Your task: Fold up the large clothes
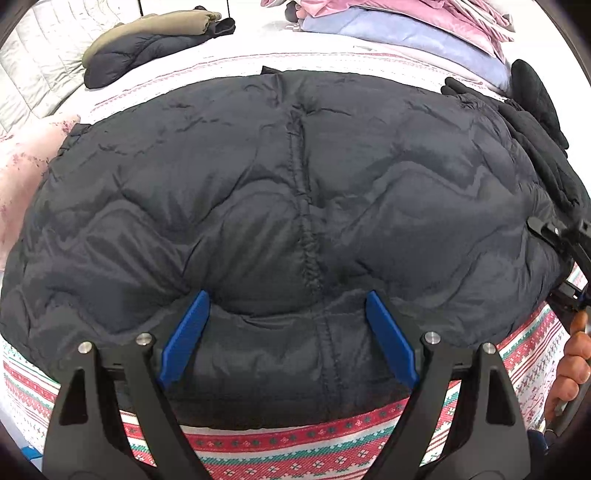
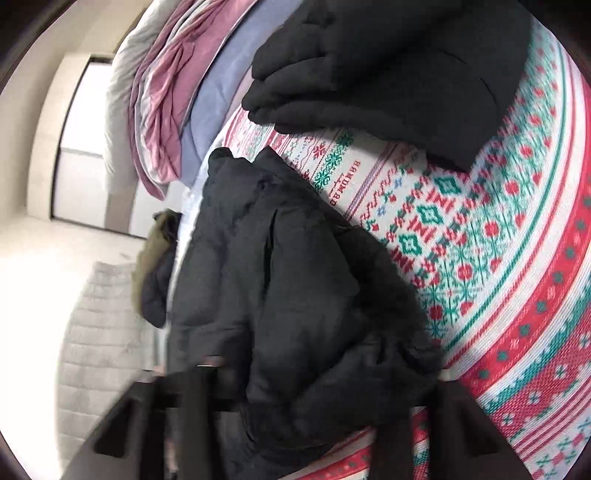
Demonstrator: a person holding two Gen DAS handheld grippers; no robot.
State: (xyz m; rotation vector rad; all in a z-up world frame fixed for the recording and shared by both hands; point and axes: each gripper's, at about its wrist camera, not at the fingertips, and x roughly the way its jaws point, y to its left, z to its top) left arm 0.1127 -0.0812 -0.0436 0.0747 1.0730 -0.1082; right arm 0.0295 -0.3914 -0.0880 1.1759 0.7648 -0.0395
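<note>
A black puffer jacket point(image 1: 295, 192) lies spread flat on a bed, its centre seam running away from me. My left gripper point(image 1: 288, 332) hangs over the jacket's near edge, open, with its blue pads point(image 1: 184, 339) wide apart on either side of the seam. The jacket's right edge point(image 2: 295, 288) is bunched up in the right wrist view. That fabric gathers between the fingers of my right gripper point(image 2: 325, 373) and hides the pads, so it looks shut on the edge. From the left wrist view, the right gripper point(image 1: 557, 240) and the hand holding it point(image 1: 572, 362) show at the jacket's right side.
The patterned red, green and white bedspread point(image 1: 295, 446) covers the bed. A folded black fleece garment point(image 2: 388, 74) lies just right of the jacket. Pink and blue bedding point(image 1: 406, 26) is stacked at the back. An olive and black jacket point(image 1: 147, 40) rests at the back left.
</note>
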